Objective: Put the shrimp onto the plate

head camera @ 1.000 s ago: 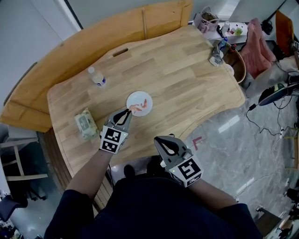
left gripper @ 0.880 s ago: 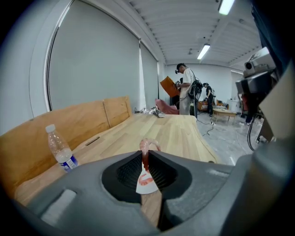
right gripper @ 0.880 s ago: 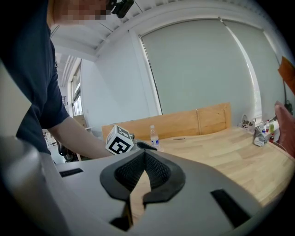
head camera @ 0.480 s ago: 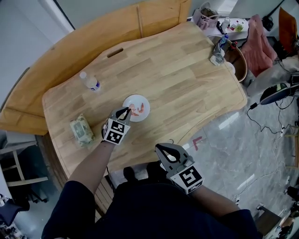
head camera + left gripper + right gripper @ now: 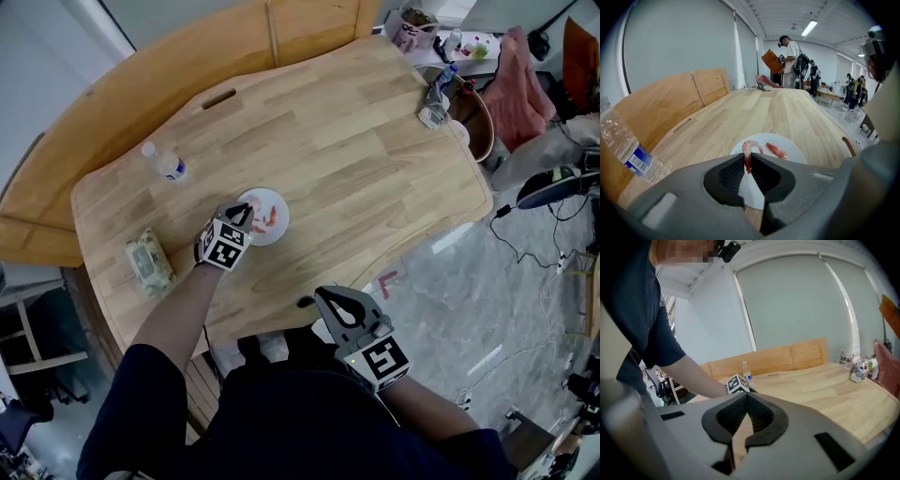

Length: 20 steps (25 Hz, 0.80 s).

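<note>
A small white plate [image 5: 272,223] sits on the wooden table, left of centre. My left gripper [image 5: 244,212] hovers at the plate's left rim, shut on a pink shrimp [image 5: 751,146] pinched at its tail end between the jaw tips, its curled body hanging over the plate [image 5: 793,146]. A second shrimp [image 5: 777,151] lies on the plate's far side. In the left gripper view the left gripper [image 5: 748,158] has its jaws together around the shrimp. My right gripper [image 5: 324,298] is held off the table's near edge, shut with nothing in it, and it [image 5: 746,397] looks across the table toward the left arm.
A water bottle [image 5: 165,166] stands at the table's left end, seen close by as a water bottle [image 5: 626,146]. A green wipes pack [image 5: 148,264] lies near the left edge. Cups and clutter [image 5: 437,101] crowd the far right corner. A wooden board [image 5: 141,84] leans behind the table.
The left gripper has carried the shrimp a little further over the plate's rim. The right gripper has stayed low by the table's near edge.
</note>
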Motion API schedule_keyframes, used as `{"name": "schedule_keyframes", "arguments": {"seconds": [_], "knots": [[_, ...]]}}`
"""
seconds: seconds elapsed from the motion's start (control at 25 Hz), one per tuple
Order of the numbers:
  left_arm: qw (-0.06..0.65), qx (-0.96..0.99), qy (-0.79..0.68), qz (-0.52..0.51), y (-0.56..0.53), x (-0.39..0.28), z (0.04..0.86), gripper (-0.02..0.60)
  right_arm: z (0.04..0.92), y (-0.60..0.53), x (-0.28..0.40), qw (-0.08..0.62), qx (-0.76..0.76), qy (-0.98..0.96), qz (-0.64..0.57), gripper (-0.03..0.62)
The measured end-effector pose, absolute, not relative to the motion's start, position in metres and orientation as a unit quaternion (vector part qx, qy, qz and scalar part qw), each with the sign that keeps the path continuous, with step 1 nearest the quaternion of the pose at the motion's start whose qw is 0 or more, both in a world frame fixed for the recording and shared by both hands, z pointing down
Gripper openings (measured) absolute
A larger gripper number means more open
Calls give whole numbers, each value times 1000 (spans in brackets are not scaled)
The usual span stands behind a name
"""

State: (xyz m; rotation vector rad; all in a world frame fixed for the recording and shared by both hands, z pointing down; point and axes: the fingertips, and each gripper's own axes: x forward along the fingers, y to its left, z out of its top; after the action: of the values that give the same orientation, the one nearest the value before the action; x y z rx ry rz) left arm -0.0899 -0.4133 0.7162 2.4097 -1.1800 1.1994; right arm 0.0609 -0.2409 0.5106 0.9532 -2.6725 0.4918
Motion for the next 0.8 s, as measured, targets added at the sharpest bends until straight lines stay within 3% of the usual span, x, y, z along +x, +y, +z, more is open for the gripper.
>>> {"name": "schedule_keyframes", "arguments": {"seconds": [0.8], "knots": [[94, 800, -364, 468, -417, -82, 747, 48, 527, -240, 101, 137, 364, -901, 191, 10]]}}
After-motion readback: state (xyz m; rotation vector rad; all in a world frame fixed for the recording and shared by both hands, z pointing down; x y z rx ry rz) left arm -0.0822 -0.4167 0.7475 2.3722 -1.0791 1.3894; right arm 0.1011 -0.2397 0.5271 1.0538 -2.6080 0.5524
